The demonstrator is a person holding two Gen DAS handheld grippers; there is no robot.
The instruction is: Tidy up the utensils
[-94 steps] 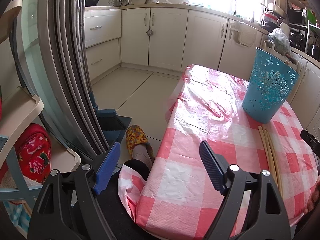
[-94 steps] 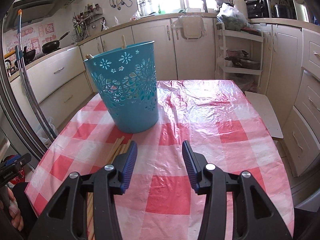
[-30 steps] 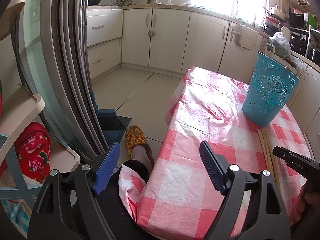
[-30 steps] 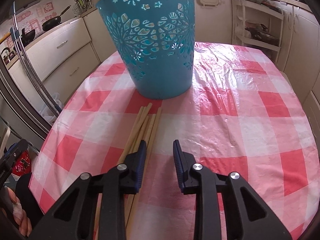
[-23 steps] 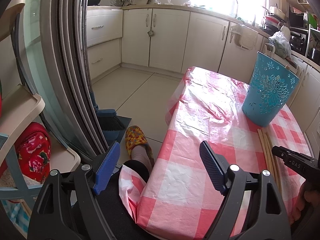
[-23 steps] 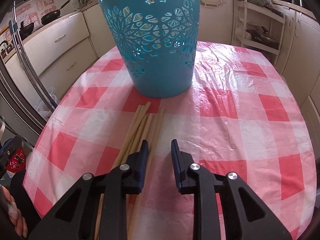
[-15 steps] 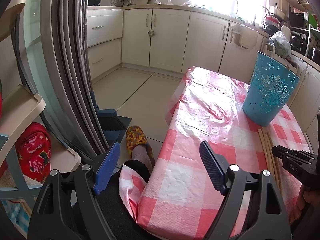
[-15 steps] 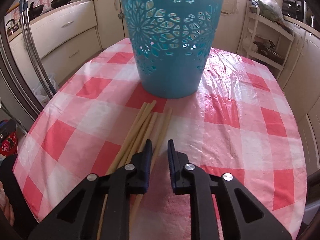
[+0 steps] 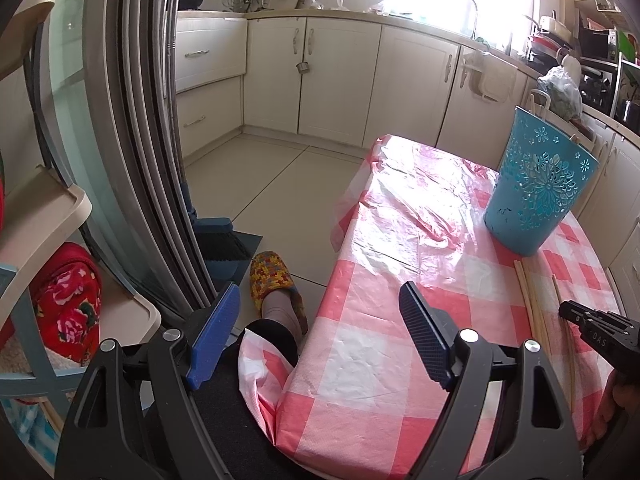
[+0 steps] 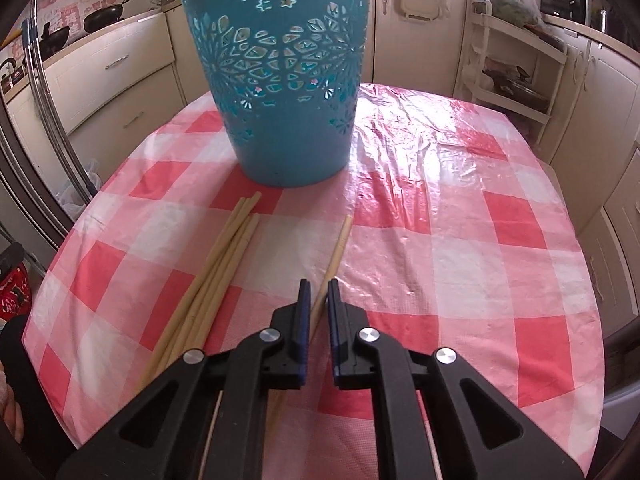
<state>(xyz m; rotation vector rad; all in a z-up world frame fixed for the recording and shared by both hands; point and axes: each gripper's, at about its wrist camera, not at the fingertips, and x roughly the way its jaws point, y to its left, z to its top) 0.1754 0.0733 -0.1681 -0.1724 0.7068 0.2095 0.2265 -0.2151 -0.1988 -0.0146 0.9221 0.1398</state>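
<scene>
A turquoise cut-out basket (image 10: 280, 80) stands upright on the pink checked tablecloth (image 10: 460, 240). In front of it lies a bundle of several bamboo chopsticks (image 10: 224, 256). One single chopstick (image 10: 338, 246) lies apart to their right, angled toward the basket. My right gripper (image 10: 317, 282) is closing its jaws and its pads pinch this chopstick at mid-length. In the left wrist view the basket (image 9: 536, 196), the bundle (image 9: 530, 304) and my right gripper (image 9: 564, 312) show at the far right. My left gripper (image 9: 318, 292) hangs open over the table's near left edge, holding nothing.
A person's foot in a patterned slipper (image 9: 272, 280) rests on the floor beside the table. A broom and dustpan (image 9: 218, 236) lean at the sliding door frame. A shelf with a red flowered bag (image 9: 68, 304) is at the left. Cream cabinets (image 9: 336, 76) line the walls.
The right gripper's jaws have narrowed onto one chopstick, which now lies apart to the right of the bundle. The left gripper has not moved.
</scene>
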